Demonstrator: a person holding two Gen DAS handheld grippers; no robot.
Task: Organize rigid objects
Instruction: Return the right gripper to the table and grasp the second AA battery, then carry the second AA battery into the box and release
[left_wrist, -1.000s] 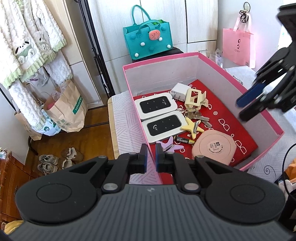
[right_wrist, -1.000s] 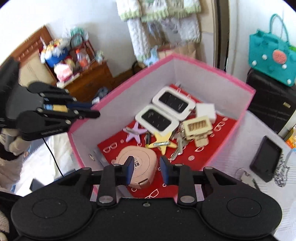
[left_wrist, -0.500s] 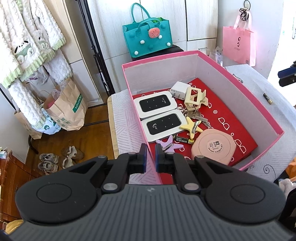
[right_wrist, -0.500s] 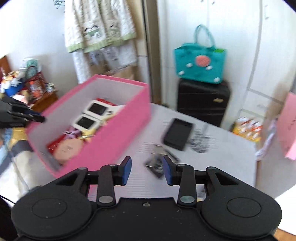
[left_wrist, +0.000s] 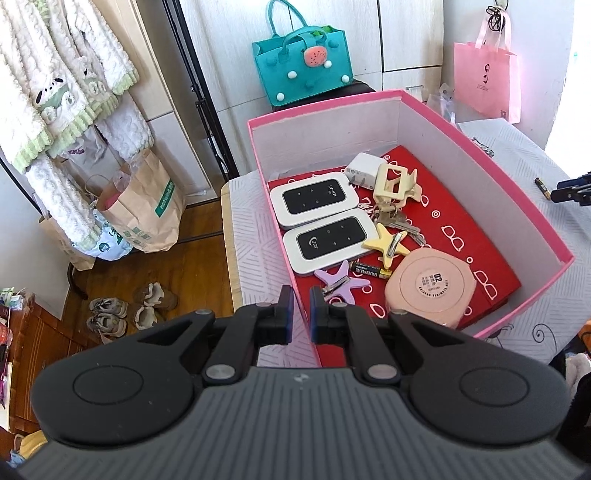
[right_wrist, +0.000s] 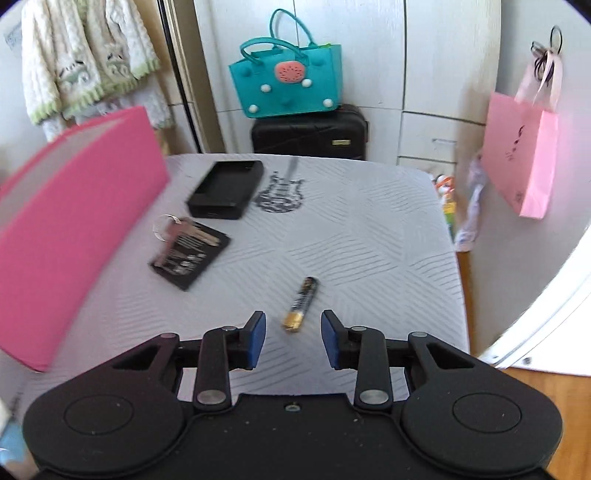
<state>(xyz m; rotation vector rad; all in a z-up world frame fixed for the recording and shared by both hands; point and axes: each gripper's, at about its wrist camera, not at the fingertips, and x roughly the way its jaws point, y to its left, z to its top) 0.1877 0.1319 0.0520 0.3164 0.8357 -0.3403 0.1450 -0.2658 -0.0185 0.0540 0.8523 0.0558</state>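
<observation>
Hovering spread-fingered just short of the loose battery (right_wrist: 301, 303), the right claw (right_wrist: 292, 339) has bare mattress (right_wrist: 369, 236) around it, closing.

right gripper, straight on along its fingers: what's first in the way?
Most likely the loose battery on the white table cover. The right gripper is open with the battery's gold end just ahead, between the fingers. Depth is unclear.

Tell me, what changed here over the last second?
The right gripper swung from above the pink box out over the table, its empty jaws now open before a loose battery. The left gripper stayed shut; the box's contents lie as before.
</observation>
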